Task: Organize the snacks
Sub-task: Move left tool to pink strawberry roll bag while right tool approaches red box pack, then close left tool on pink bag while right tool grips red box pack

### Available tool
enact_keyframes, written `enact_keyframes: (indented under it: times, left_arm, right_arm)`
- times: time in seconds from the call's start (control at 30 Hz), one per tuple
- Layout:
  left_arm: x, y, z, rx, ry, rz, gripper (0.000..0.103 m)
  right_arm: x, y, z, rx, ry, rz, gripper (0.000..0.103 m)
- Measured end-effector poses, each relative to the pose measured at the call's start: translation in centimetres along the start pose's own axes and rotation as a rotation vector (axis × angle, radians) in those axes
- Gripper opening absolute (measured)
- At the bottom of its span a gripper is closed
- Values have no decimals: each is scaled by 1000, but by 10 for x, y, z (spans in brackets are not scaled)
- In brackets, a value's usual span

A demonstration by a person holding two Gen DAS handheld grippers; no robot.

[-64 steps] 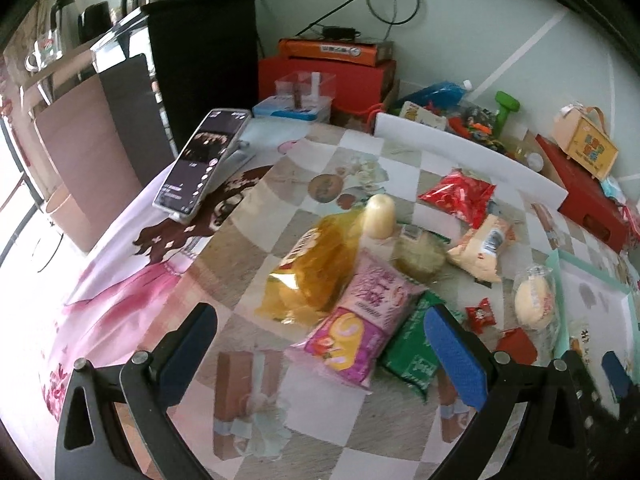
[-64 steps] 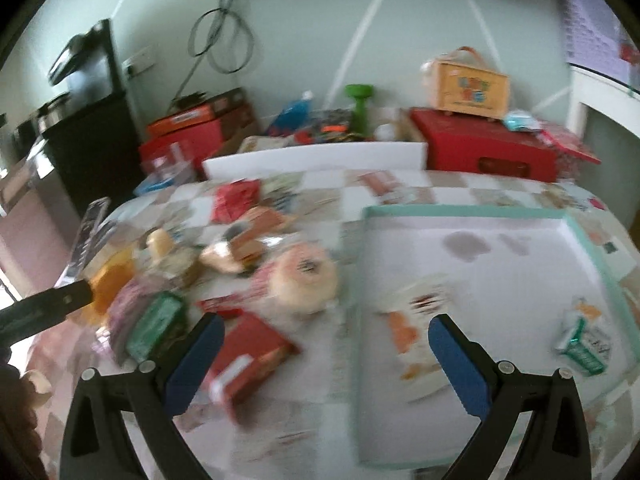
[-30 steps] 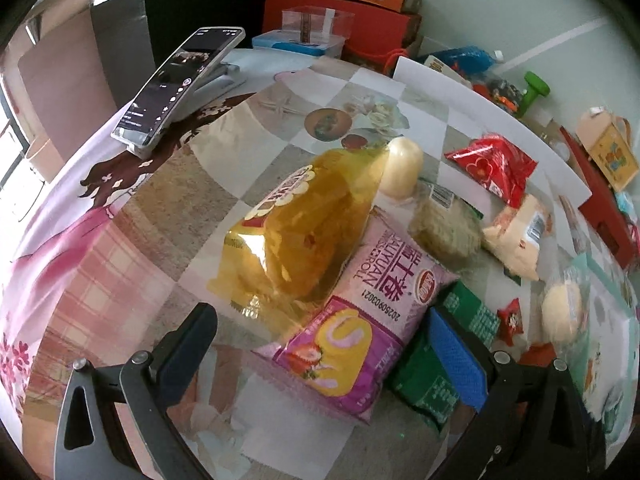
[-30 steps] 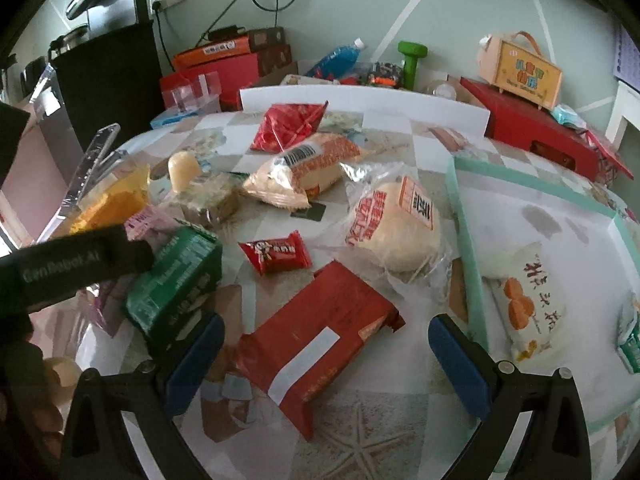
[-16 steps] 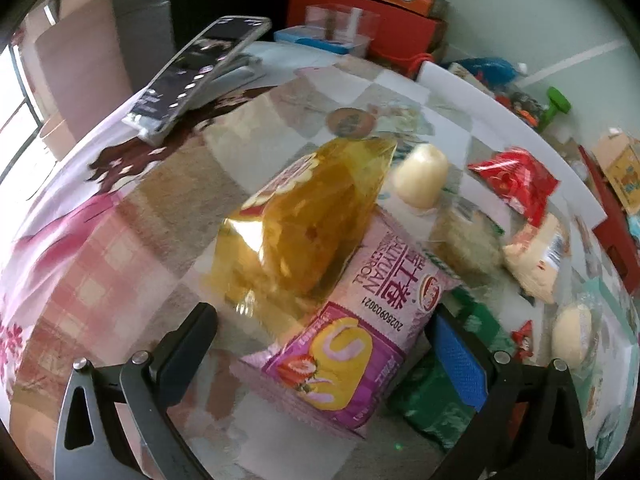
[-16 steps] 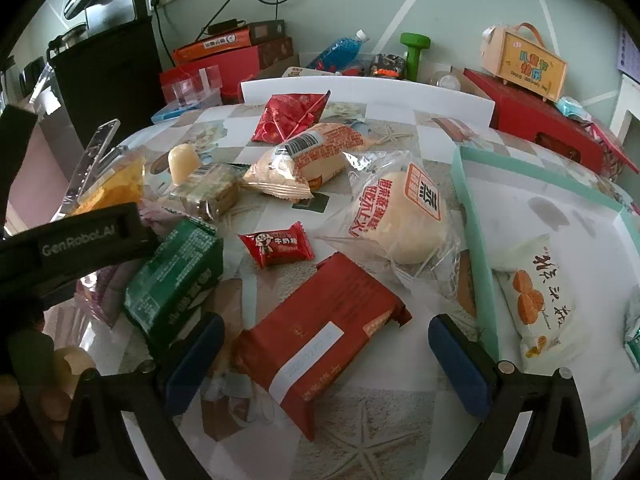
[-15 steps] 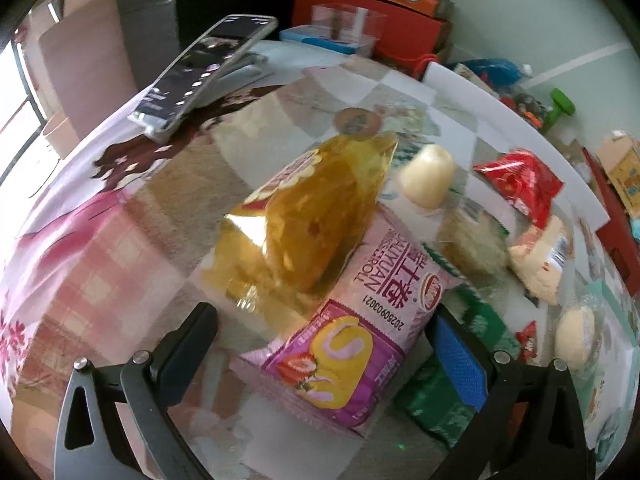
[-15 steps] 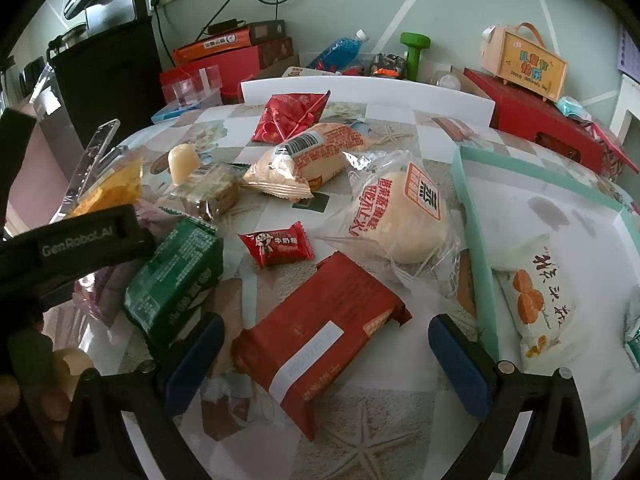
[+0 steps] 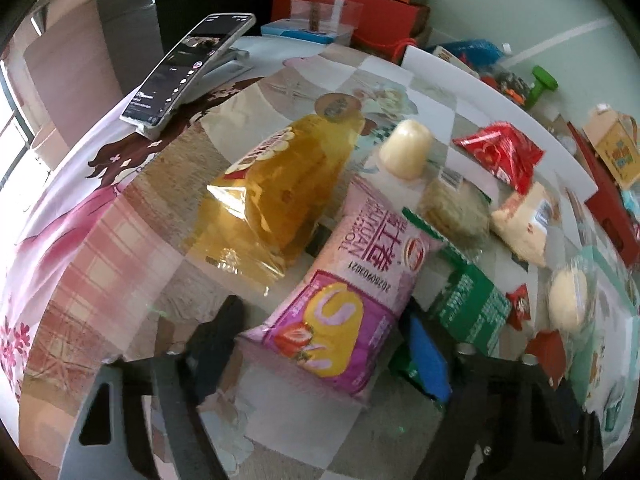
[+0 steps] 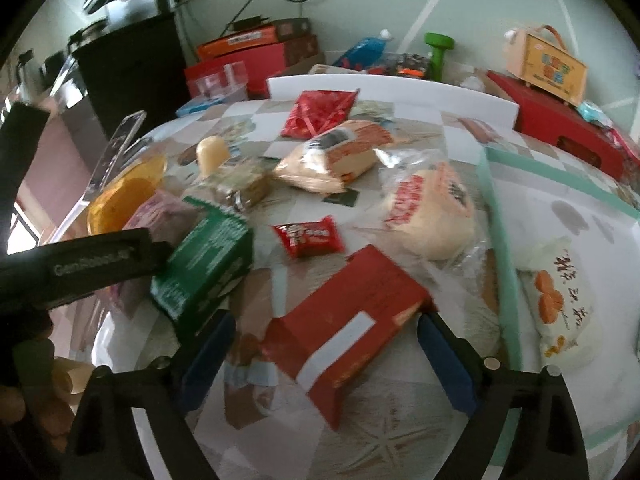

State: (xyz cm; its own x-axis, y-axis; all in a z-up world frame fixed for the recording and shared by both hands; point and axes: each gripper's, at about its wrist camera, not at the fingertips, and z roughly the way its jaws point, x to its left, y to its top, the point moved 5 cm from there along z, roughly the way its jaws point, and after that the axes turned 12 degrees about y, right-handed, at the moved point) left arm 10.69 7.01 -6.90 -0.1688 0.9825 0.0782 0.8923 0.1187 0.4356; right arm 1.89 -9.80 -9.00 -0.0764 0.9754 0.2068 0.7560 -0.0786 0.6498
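Note:
In the left wrist view my left gripper (image 9: pixel 322 314) points down at a pink strawberry-roll bag (image 9: pixel 352 280) lying on the patterned tablecloth. The jaws are closing, one finger on each side of the bag's near end, and no squeeze shows on it. A yellow chip bag (image 9: pixel 276 200) lies against the pink bag's left. In the right wrist view my right gripper (image 10: pixel 326 322) straddles a red box (image 10: pixel 340 320). Its jaws are also closing, and a gap remains at the left pad (image 10: pixel 208 348). A teal-rimmed tray (image 10: pixel 500 240) at the right holds a white snack pack (image 10: pixel 560 300).
A green box (image 10: pixel 204 264), a small red candy (image 10: pixel 308 236), a wrapped bun (image 10: pixel 432 216) and more packets crowd the table's middle. A phone on a stand (image 9: pixel 188 68) sits far left. Red boxes, a dumbbell and clutter line the wall behind a white board (image 10: pixel 392 88).
Both pairs of jaws have narrowed, the left much more, closing in on the pink bag. The right jaws have drawn in beside the red box. Neither snack has shifted.

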Motion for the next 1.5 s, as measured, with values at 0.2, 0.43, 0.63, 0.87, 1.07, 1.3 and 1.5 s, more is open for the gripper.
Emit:
enact_keyframes:
  times: [0.2, 0.43, 0.63, 0.87, 1.07, 1.3, 1.5]
  left_arm:
    - [-6, -6, -5, 8, -28, 18, 68]
    - [-12, -9, -5, 11, -42, 36, 67]
    - [-14, -10, -5, 8, -37, 47, 65]
    - [-13, -9, -5, 1, -44, 49, 62]
    - [-13, -8, -13, -26, -68, 49, 60]
    - [-12, -4, -24, -58, -82, 48, 60]
    - [-8, 0, -33, -86, -93, 33, 60]
  right_arm:
    - [-8, 1, 1, -5, -41, 29, 87]
    - [-16, 2, -4, -12, -69, 44, 67]
    - [-22, 1, -9, -6, -75, 53, 55]
    - [-21, -3, -13, 1, -68, 52, 51]
    - [-22, -4, -19, -9, -29, 68, 47]
    - [-20, -2, -29, -38, 55, 95, 47]
    - [-15, 2, -39, -78, 73, 83, 47]
